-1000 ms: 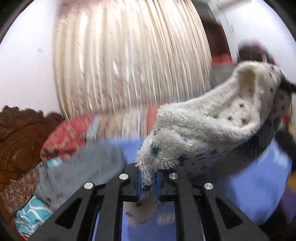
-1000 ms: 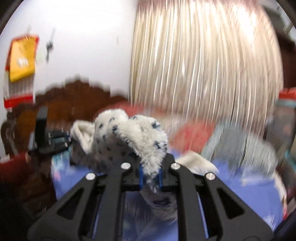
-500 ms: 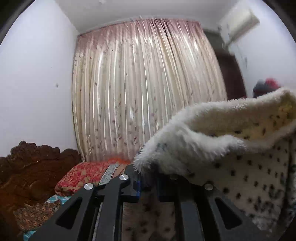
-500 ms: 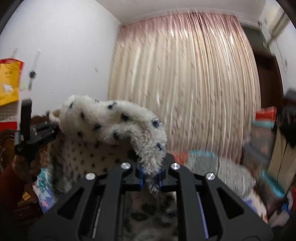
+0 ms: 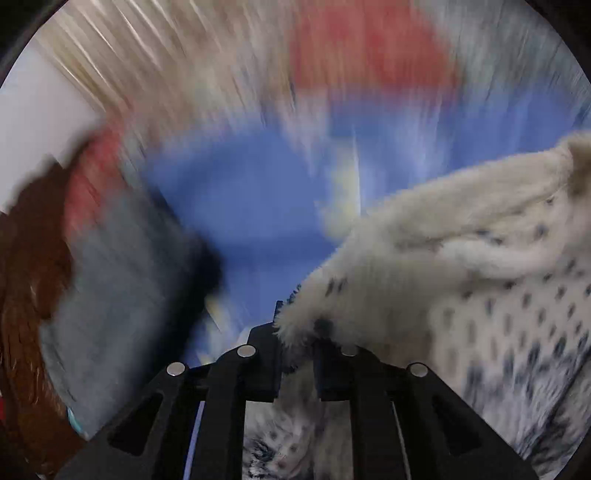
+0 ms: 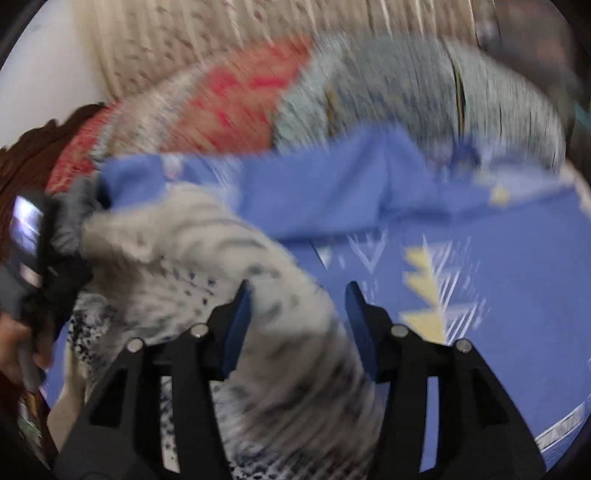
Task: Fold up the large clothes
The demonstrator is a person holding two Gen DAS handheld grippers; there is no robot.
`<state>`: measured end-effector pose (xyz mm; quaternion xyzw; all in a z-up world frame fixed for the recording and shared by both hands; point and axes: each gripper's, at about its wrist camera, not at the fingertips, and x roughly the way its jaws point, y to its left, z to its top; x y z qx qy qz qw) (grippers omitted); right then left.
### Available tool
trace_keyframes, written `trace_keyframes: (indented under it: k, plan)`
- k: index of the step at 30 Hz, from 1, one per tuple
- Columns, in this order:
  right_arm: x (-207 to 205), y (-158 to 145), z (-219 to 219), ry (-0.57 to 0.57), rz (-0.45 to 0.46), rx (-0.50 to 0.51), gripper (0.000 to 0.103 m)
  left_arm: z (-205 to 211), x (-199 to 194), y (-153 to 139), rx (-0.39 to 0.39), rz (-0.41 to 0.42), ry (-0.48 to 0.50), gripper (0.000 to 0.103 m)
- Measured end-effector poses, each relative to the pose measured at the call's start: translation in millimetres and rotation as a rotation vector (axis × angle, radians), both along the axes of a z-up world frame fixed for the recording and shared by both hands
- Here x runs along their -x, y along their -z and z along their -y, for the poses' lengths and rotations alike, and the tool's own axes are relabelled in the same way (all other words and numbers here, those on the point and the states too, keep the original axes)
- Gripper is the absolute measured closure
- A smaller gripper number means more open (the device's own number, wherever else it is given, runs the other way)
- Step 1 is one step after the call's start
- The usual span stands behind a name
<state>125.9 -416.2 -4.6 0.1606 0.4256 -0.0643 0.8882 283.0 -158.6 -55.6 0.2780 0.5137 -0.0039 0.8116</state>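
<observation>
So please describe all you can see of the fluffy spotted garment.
The fluffy spotted garment is cream-white fleece with small dark spots, bunched and blurred. It hangs over the blue bedsheet. The left claw pinches one edge. The right claw has just been opening; fabric lies between its fingers, unpressed.

A home bedroom: blue bedspread (image 6: 461,229), carved wooden headboard (image 5: 26,277), long curtain (image 6: 221,33).
</observation>
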Motion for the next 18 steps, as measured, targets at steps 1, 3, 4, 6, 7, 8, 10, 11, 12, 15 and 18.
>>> trace_keyframes:
  k: [1,3,4,6,7,8,10,11,12,15,18]
  plan:
    - [6.2,2.9,7.4,0.012,0.006,-0.009,0.049,-3.9,-2.8,18.9,0.004,-0.052,-0.009,0.067]
    - [37.7,3.5,14.8,0.027,0.009,-0.025,0.028,-13.3,0.1,29.7,0.032,-0.081,0.015,0.066]
    - [54.7,7.3,19.4,0.032,0.000,-0.033,0.023,-17.9,2.7,28.9,0.042,-0.099,0.030,0.066]
    - [94.9,29.3,22.2,0.023,-0.091,-0.057,0.023,-25.1,8.7,21.1,0.051,-0.120,0.066,0.063]
    - [109.6,37.3,22.5,0.024,-0.132,-0.070,0.023,-30.3,14.2,14.1,0.054,-0.105,0.091,0.062]
    - [132.7,50.0,19.2,0.031,-0.182,-0.083,0.023,-34.0,18.9,10.6,0.051,-0.091,0.117,0.058]
    - [161.8,74.3,8.9,0.001,-0.290,-0.125,0.074,-43.5,39.1,-2.2,0.062,-0.088,0.180,0.054]
    - [169.2,80.5,4.6,-0.021,-0.303,-0.129,0.098,-48.8,39.1,-5.5,0.075,-0.093,0.205,0.053]
    - [173.8,77.0,1.3,-0.037,-0.295,-0.077,0.098,-55.7,51.3,-7.6,0.086,-0.101,0.248,0.052]
    - [154.7,51.0,32.3,0.010,-0.286,0.245,0.098,-63.4,63.4,-1.9,0.062,-0.083,0.280,0.051]
    - [113.0,19.8,83.6,0.140,-0.242,0.699,0.065,-88.2,66.9,-1.7,0.074,-0.011,0.182,0.051]
